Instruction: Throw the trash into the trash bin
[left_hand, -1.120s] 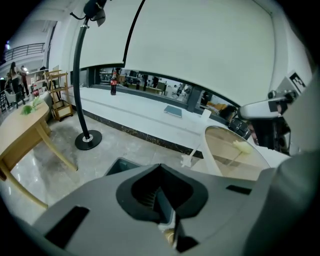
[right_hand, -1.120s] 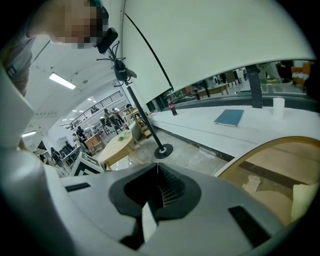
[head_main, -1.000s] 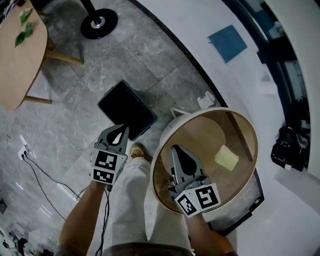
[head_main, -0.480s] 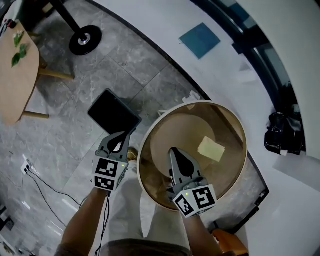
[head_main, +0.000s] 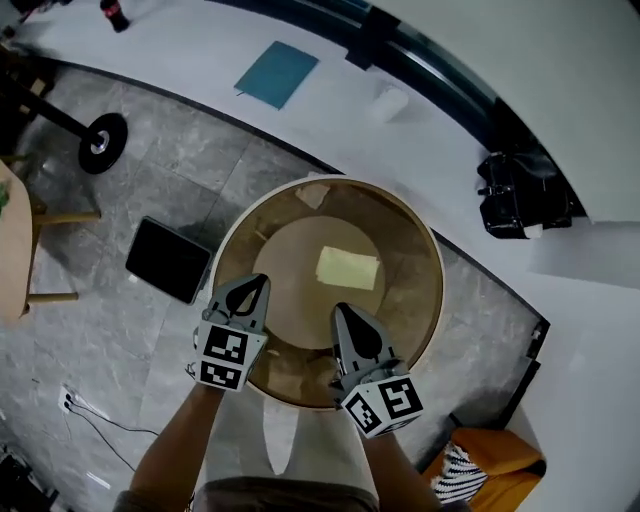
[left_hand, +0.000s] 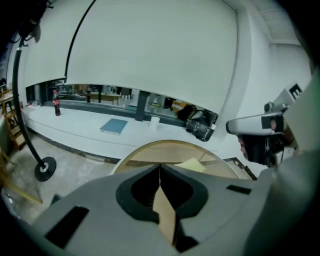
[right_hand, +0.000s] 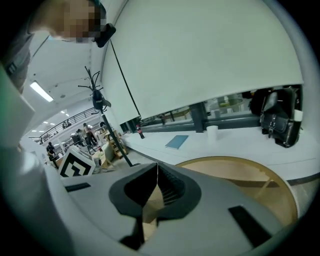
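The trash, a yellow sheet (head_main: 348, 268), lies flat near the middle of the round wood-rimmed surface (head_main: 432, 262), apart from both my claws. My right claw (head_main: 340, 312) hangs over the near part of that surface, jaws pressed together with nothing between them. My left claw (head_main: 257, 283) is over the near left rim, also closed tight and empty. On the floor to the left, near the surface, sits the black square bin (head_main: 170, 260). Beyond, on the white ledge, are a blue book (head_main: 277, 74), a white cup (head_main: 388, 100) and a black bag (head_main: 520, 195).
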